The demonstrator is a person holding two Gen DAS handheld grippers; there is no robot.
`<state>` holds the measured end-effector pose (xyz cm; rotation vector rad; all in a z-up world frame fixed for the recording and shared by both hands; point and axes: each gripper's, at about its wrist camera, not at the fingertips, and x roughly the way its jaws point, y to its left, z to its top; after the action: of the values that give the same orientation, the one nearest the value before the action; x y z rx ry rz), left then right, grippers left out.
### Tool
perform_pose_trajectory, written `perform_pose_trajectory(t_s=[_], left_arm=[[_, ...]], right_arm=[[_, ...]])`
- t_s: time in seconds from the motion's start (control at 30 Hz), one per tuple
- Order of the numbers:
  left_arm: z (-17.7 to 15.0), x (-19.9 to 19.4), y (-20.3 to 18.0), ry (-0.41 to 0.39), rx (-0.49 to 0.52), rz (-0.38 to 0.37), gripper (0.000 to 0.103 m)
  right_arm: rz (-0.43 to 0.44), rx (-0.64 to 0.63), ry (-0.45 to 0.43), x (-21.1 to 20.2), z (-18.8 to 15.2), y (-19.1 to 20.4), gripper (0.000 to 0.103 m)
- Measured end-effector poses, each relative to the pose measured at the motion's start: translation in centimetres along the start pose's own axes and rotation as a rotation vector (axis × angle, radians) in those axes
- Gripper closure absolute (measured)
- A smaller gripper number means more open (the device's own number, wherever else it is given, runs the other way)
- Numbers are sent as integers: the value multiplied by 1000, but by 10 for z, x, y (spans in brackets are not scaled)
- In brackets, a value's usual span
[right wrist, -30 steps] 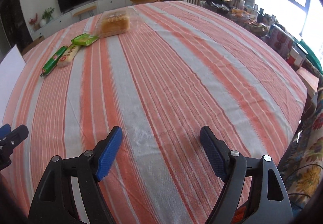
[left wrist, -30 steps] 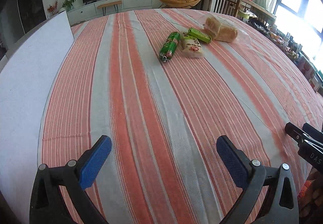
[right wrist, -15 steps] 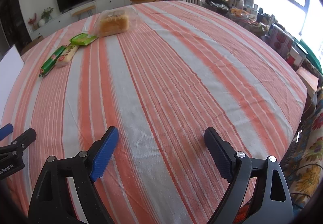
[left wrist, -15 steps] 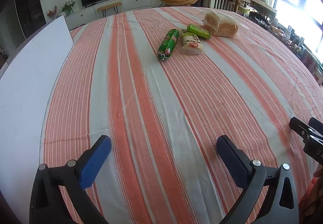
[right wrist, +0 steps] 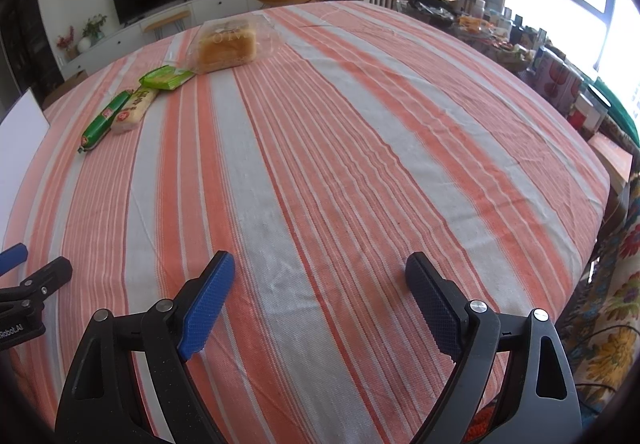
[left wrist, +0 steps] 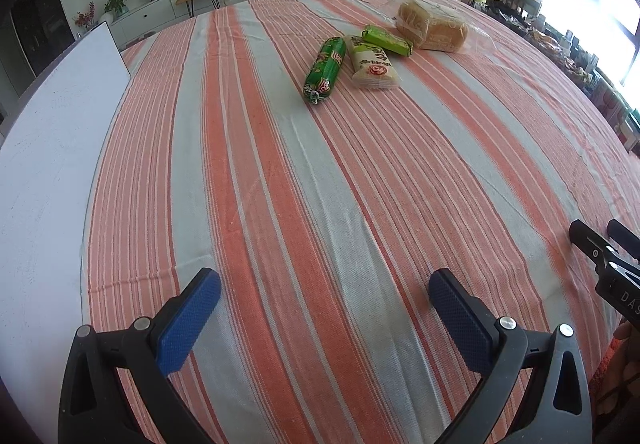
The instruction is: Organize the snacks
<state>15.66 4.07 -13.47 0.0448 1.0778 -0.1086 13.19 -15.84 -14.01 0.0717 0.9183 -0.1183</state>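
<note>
Four snacks lie in a row at the far side of the striped tablecloth [left wrist: 280, 184]: a green tube pack [left wrist: 324, 70], a pale packet with a red logo [left wrist: 372, 64], a light green packet [left wrist: 386, 40] and a bagged bread loaf [left wrist: 432, 26]. My left gripper [left wrist: 322, 284] hovers open and empty over the near cloth, well short of them. The right wrist view shows the same row at upper left: tube pack [right wrist: 105, 120], pale packet [right wrist: 134, 110], green packet [right wrist: 166, 78], loaf [right wrist: 226, 44]. There my right gripper [right wrist: 320, 264] is also wide open with nothing between its fingers.
A white board [left wrist: 52, 124] borders the cloth on the left. The table's right edge [right wrist: 600, 180] drops to a floral fabric [right wrist: 608, 324], with cluttered boxes [right wrist: 560, 84] beyond. Each gripper shows at the other view's edge: right gripper [left wrist: 596, 230], left gripper [right wrist: 34, 264].
The left view has tilted, so the snacks sit lower and nearer in its frame. The right gripper's jaws have spread a little wider. Nothing on the table has moved.
</note>
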Motion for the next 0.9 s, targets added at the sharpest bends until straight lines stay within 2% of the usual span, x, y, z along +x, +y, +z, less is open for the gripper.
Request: perform_pose_trajectory(t_s=[0.07, 0.23, 0.37, 0.47, 0.53, 0.67, 0.8, 0.9], left_arm=[[7, -6, 5, 16, -31, -44, 0], [41, -29, 18, -11, -89, -124, 0], [74, -29, 20, 7, -38, -111, 0], [95, -21, 23, 19, 3, -70, 0], [104, -15, 30, 27, -10, -54, 0], [118, -6, 45, 34, -73, -84, 1], [134, -7, 56, -12, -107, -84, 1], [142, -1, 55, -34, -93, -83, 1]], right_arm=[[1, -2, 1, 0, 0, 1, 12], [2, -3, 2, 1, 1, 1, 11], [2, -3, 2, 1, 1, 1, 11], [2, -3, 2, 1, 1, 1, 11], [2, -3, 2, 1, 1, 1, 11], [3, -4, 2, 1, 1, 2, 11], [2, -4, 2, 1, 1, 2, 11], [2, -4, 2, 1, 1, 2, 11]])
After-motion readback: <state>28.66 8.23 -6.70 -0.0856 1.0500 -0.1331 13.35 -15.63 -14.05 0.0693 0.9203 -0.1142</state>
